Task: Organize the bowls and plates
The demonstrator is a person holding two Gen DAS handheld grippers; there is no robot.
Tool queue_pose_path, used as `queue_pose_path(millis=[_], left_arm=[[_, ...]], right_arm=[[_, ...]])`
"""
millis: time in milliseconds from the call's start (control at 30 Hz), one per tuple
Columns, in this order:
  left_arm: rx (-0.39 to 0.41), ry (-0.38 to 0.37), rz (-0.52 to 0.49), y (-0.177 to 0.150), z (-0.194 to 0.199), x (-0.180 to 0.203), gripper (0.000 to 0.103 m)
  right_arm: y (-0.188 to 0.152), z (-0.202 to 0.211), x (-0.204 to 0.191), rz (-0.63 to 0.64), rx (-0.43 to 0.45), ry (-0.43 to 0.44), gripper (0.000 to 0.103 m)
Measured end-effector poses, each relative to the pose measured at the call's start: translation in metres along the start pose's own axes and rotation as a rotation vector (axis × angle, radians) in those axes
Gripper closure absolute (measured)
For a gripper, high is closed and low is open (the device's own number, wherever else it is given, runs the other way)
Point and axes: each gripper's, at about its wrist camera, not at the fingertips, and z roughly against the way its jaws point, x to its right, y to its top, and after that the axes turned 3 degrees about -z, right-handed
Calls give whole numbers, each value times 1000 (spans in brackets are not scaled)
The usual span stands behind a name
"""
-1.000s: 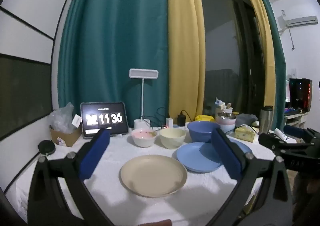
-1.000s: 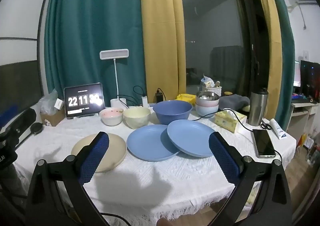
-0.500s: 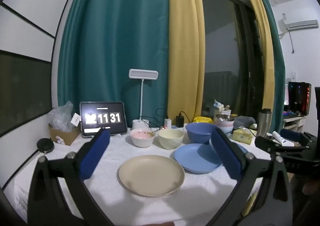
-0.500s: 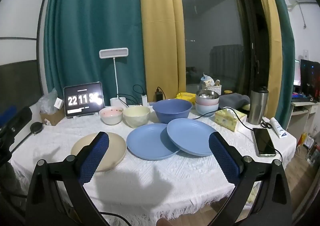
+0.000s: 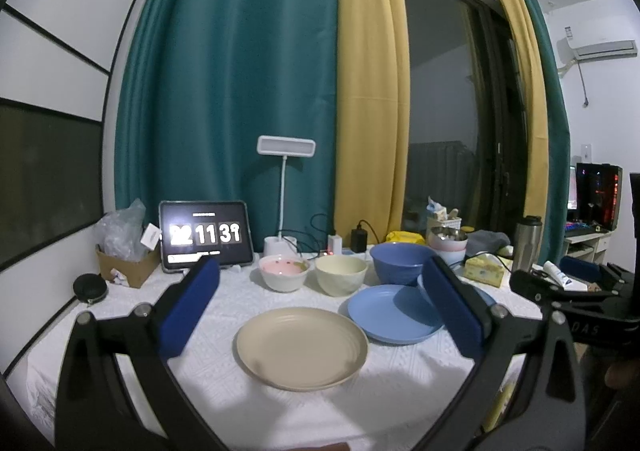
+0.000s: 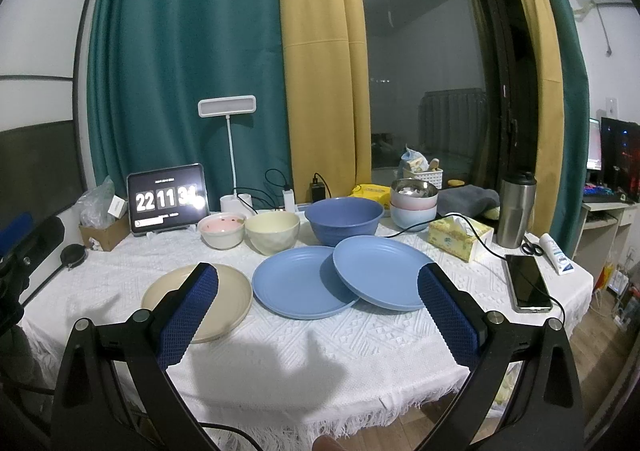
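Your left tool (image 5: 316, 303) and right tool (image 6: 318, 305) hover level, jaws wide and empty, above the counter (image 6: 320, 355) near the plates (image 6: 304, 281).

Black tool (image 6: 318, 317) arms, silver screws, blue pads (image 6: 188, 317) (knurled texture)

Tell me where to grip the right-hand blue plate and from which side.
Grip the right blue plate by its near-right rim, coming in from the right tool. Its left edge rests on the other blue plate, so it sits tilted; the right rim looks clear of neighbours, though low against the tablecloth.
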Motion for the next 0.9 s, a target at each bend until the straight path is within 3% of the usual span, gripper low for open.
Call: queue_pose_path(millis=[900], left_arm=[[-3, -2, 2, 1, 1, 1, 1]], right_arm=[[2, 1, 1, -2, -2, 0, 1]])
